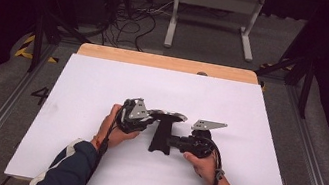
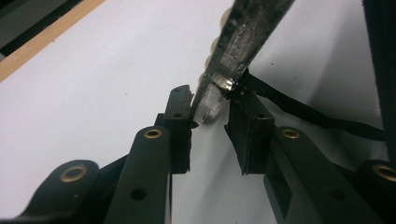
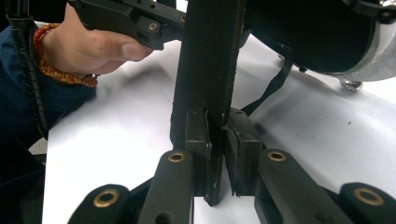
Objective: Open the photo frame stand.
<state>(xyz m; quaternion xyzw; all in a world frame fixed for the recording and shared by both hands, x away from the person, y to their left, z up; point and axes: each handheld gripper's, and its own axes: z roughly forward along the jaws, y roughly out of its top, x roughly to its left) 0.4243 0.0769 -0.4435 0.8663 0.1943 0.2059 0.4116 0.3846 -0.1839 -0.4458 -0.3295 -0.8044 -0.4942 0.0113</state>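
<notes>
High view: L tongs [image 1: 151,116] tight on pan rim [image 1: 167,115], R tongs [image 1: 168,141] on black handle [image 1: 161,135].

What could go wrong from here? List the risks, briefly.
1. The left gripper pinches only the tip of the silvery rim; it could slip out.
2. The right gripper clamps the black strip at its end; pulling may twist it free.
3. The thin black cord could snag on a jaw.
</notes>
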